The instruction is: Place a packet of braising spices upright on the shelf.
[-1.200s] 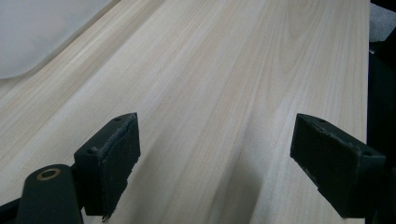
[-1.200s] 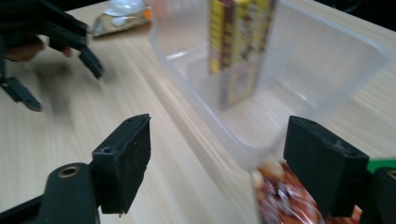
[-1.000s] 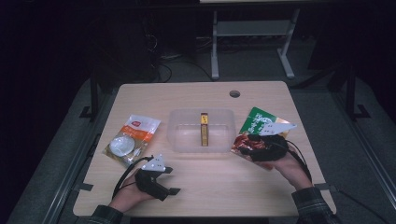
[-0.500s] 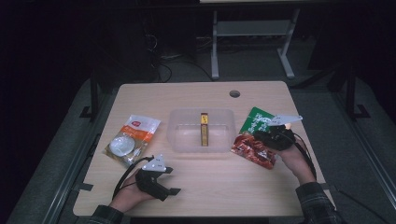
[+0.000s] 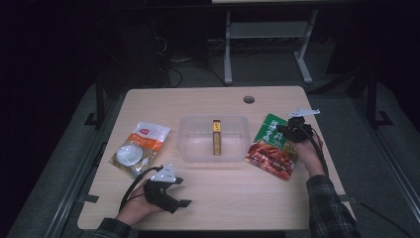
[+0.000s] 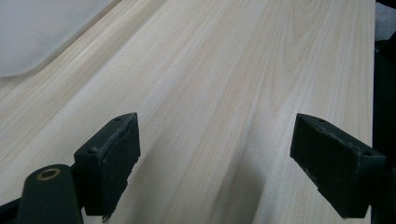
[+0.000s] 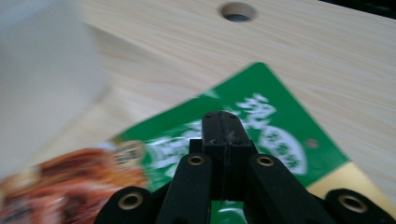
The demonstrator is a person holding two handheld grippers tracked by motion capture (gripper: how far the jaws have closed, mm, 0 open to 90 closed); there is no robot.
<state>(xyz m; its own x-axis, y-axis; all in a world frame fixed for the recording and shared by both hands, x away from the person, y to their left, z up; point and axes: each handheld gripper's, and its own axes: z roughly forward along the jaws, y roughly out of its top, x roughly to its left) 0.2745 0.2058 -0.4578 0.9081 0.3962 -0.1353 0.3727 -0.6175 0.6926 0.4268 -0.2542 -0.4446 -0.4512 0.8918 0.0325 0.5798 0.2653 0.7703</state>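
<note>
The right claw [image 5: 286,132] sits over the green-and-red packet [image 5: 272,146], beside the clear tray [image 5: 190,148]

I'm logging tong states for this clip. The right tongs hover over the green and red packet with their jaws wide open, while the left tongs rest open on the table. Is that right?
Not quite. The right tongs have just closed: in the right gripper view their jaws are pressed together, nothing between them, over the green and red packet. The left tongs do rest open on the table.

Pale matt wood table [image 5: 237,198] — glossy plastic green-red packet [image 5: 271,146]
</note>
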